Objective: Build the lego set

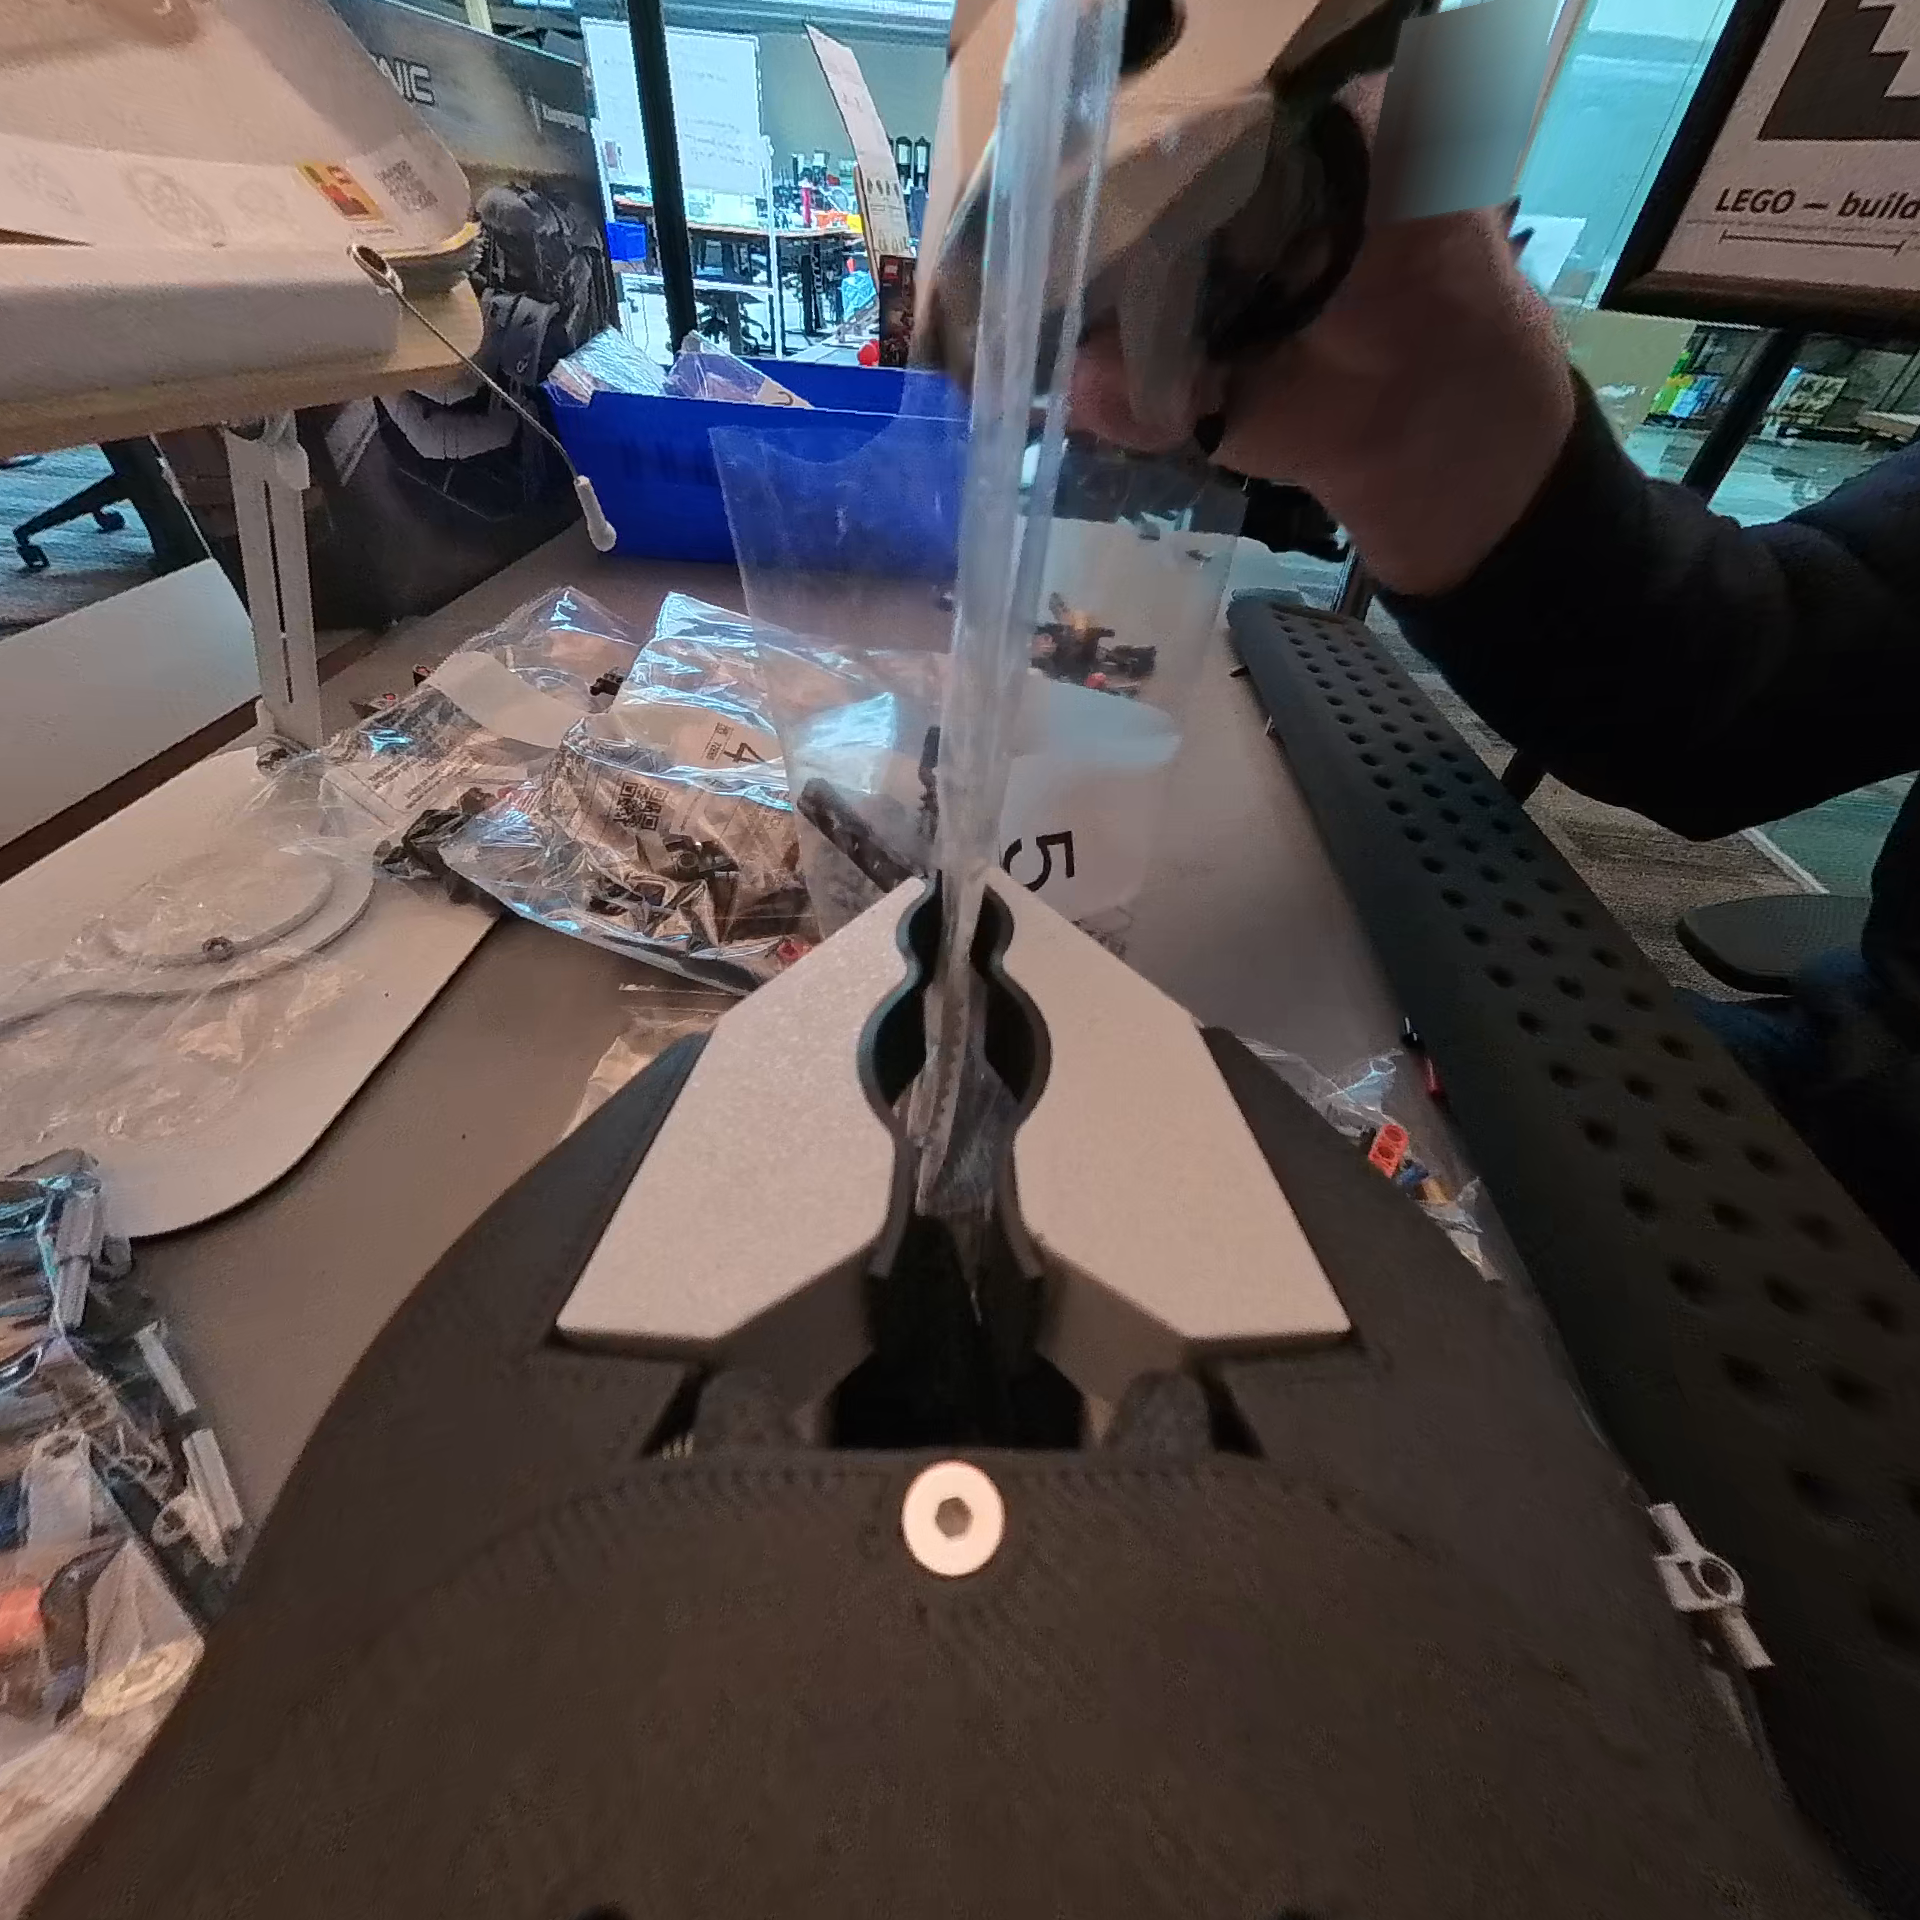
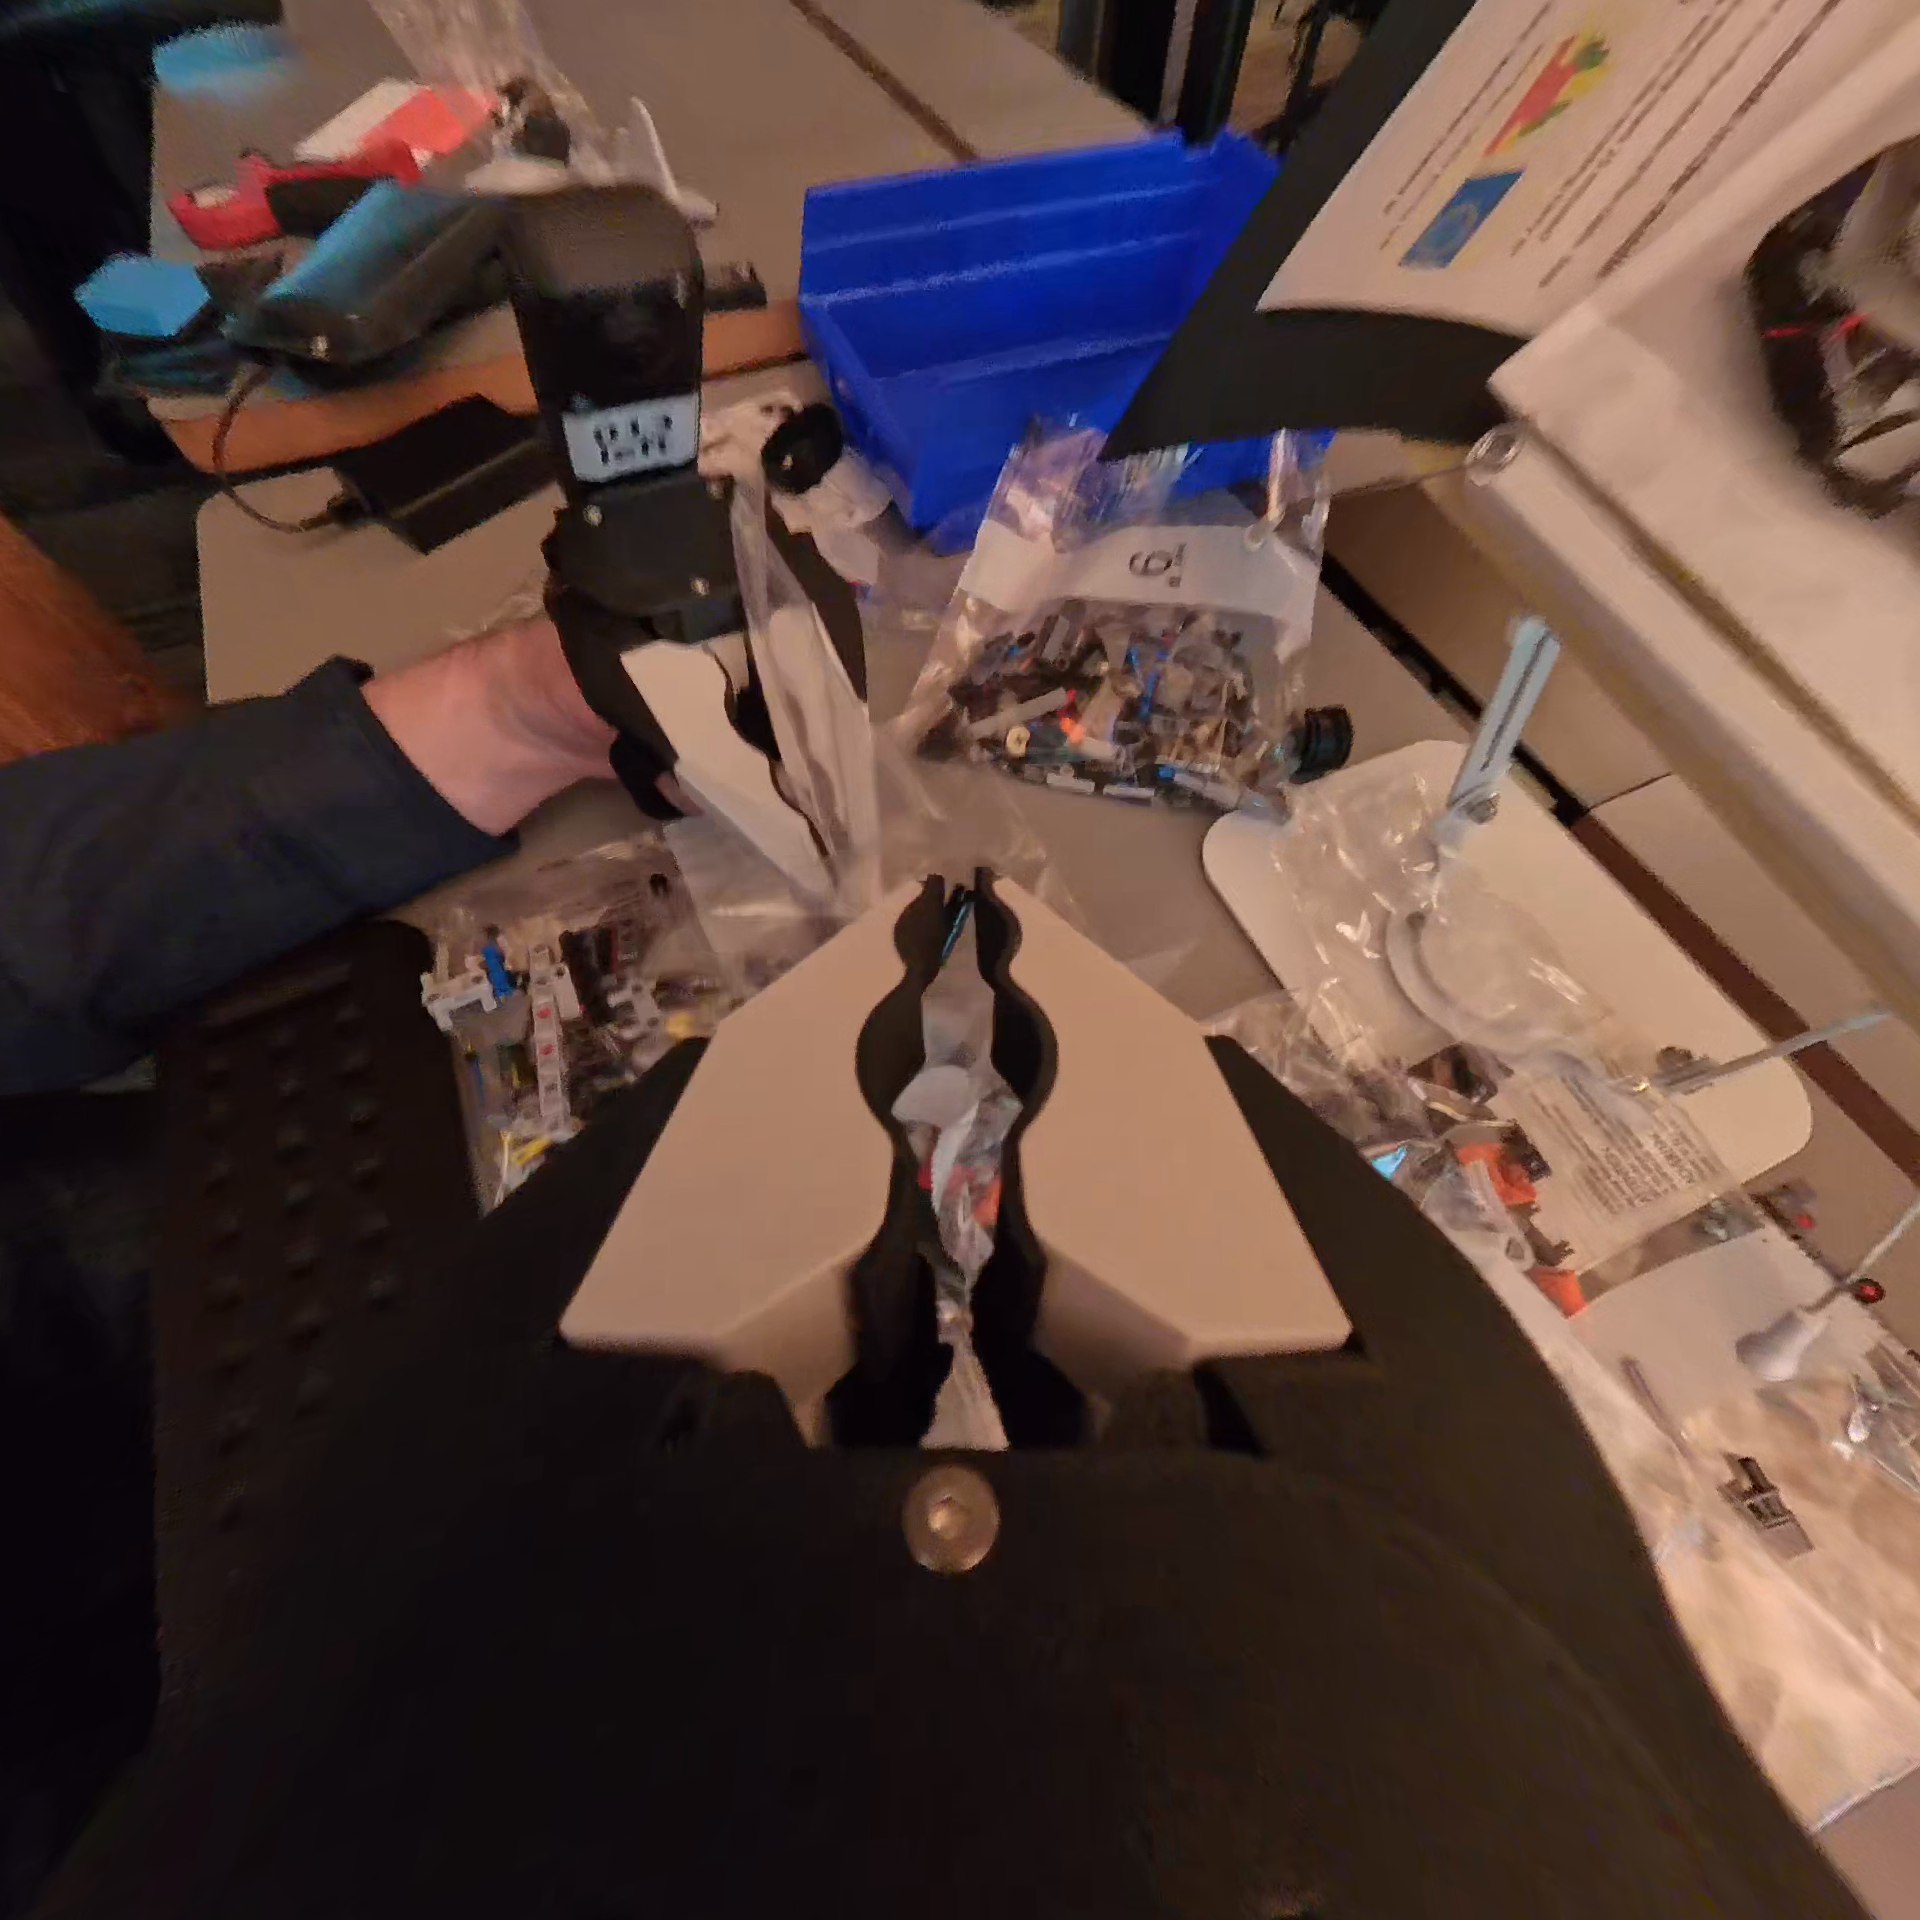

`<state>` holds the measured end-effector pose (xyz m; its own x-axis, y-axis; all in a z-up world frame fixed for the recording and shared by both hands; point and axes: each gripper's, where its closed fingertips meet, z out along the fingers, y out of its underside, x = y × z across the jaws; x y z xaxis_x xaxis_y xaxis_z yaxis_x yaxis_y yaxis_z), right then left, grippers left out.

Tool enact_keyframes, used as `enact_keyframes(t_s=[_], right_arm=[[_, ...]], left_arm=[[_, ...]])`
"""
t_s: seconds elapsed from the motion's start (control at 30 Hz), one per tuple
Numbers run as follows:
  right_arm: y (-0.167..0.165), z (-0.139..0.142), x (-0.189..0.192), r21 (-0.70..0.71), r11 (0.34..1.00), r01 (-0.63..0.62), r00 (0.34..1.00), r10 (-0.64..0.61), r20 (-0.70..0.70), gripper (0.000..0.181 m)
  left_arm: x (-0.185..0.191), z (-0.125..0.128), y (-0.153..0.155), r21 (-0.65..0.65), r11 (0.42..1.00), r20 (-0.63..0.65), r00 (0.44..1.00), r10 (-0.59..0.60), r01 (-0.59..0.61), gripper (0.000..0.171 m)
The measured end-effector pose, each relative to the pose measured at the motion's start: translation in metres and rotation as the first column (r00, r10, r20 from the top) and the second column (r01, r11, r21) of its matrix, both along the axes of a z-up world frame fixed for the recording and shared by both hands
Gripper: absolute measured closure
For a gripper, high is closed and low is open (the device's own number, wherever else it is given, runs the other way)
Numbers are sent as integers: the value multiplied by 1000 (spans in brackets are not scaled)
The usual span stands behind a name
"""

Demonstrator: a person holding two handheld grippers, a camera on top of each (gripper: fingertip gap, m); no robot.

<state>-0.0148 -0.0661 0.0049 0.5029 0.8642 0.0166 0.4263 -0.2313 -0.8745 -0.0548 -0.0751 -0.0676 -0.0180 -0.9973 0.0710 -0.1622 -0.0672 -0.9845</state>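
Observation:
A clear plastic bag of Lego pieces [image 1: 1023, 582] with a white numbered patch is stretched taut between both grippers above the table. My left gripper [image 1: 961, 896] is shut on its lower edge. My right gripper [image 1: 1039, 260] is above it, held by a hand, and is shut on the upper edge. In the right wrist view my right gripper [image 2: 961, 888] pinches crumpled bag film [image 2: 956, 1143], and the left gripper [image 2: 821, 831] grips the same bag [image 2: 800, 665] just ahead on the left. A few dark pieces lie low in the bag.
Several other bags of pieces [image 1: 644, 810] [image 2: 1122, 665] lie on the grey table. A blue bin [image 1: 665, 468] [image 2: 997, 312] stands behind them. An instruction book on a white stand [image 1: 187, 208] is at one side, with its base plate [image 2: 1558, 935]. A black perforated pad [image 1: 1558, 1039] lines the near edge. Across from one pair of fingers to the other is roughly 9 cm.

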Motion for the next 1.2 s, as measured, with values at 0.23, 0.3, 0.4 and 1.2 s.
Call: enact_keyframes(t_s=[0.23, 0.3, 0.4, 1.2], right_arm=[[-1, -13, 11, -44, 999, 24, 1000, -24, 11, 163], [-3, -4, 27, -2, 998, 62, 998, -62, 9, 162], [-9, -2, 75, 63, 985, 159, 984, -163, 71, 161], [-93, -180, 354, -390, 713, 583, 803, -433, 410, 148]], left_arm=[[0, 0, 1, -2, 1000, 0, 1000, 2, -2, 168], [0, 0, 1, -2, 1000, 0, 1000, 4, -4, 168], [-1, 0, 1, -2, 1000, 0, 1000, 3, -3, 168], [2, -13, 4, -22, 1000, -43, 999, 11, -12, 167]])
